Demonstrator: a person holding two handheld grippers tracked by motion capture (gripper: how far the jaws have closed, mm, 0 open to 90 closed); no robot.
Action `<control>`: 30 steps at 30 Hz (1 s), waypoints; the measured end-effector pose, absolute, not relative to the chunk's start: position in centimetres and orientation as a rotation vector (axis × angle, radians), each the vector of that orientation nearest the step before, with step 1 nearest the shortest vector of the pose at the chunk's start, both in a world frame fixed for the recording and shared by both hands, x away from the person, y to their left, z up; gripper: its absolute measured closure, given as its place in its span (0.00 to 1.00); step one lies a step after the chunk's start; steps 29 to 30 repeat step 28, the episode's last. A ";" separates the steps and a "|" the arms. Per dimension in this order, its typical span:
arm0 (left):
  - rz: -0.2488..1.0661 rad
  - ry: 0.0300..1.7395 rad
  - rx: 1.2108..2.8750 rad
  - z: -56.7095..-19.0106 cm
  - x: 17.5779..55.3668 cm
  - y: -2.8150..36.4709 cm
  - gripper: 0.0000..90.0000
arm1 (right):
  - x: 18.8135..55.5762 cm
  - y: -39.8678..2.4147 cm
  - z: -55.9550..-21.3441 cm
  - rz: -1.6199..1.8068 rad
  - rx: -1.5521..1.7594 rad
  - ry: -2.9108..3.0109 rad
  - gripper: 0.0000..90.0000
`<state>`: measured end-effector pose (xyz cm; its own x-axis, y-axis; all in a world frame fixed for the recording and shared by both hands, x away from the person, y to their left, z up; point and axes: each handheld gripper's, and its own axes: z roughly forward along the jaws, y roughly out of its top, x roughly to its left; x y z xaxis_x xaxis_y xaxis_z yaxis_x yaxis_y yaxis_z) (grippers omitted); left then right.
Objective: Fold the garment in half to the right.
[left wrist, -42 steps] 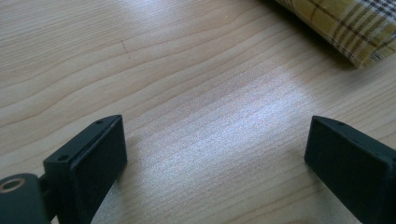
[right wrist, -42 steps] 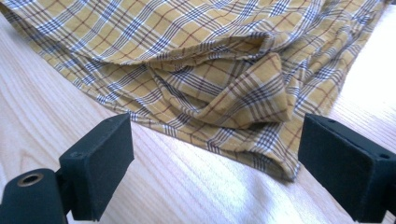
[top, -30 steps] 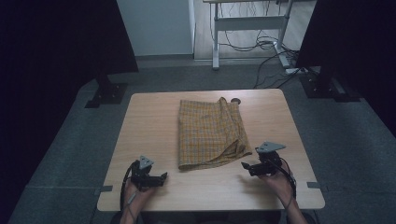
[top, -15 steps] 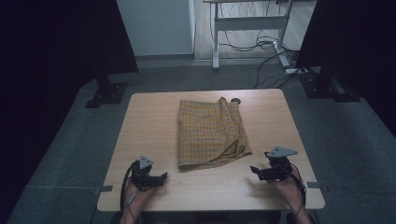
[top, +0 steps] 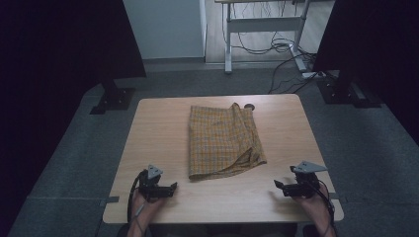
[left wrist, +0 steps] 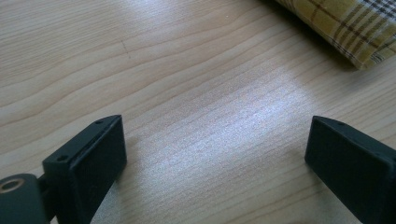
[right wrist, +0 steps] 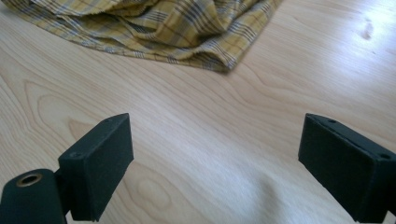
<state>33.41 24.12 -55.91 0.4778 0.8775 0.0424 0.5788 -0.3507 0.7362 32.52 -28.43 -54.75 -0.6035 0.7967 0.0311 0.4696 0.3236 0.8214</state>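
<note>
A folded yellow plaid cloth [top: 223,140] lies in the middle of the wooden table [top: 158,133], its right edge rumpled in loose layers. My left gripper [top: 170,188] rests near the table's front left, open, with bare wood between its jaws; the cloth's near corner [left wrist: 355,28] lies ahead at the upper right. My right gripper [top: 277,185] sits near the front right edge, open and holding nothing. In the right gripper view the cloth's rumpled edge [right wrist: 187,32] lies ahead of the jaws, a hand's width away.
A small dark round mark [top: 251,105] sits at the table's far edge behind the cloth. Beyond the table stand black stand bases [top: 113,96] on grey carpet, a desk frame [top: 262,24] and floor cables [top: 284,47].
My right gripper has drawn back from the cloth's near right corner toward the table's front right edge, still open. The left gripper and the cloth have stayed put.
</note>
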 end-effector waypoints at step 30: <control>0.581 1.199 2.065 -55.9 33.3 24.0 0.06 | 30.1 -31.5 -57.3 1.013 1.264 2.206 0.10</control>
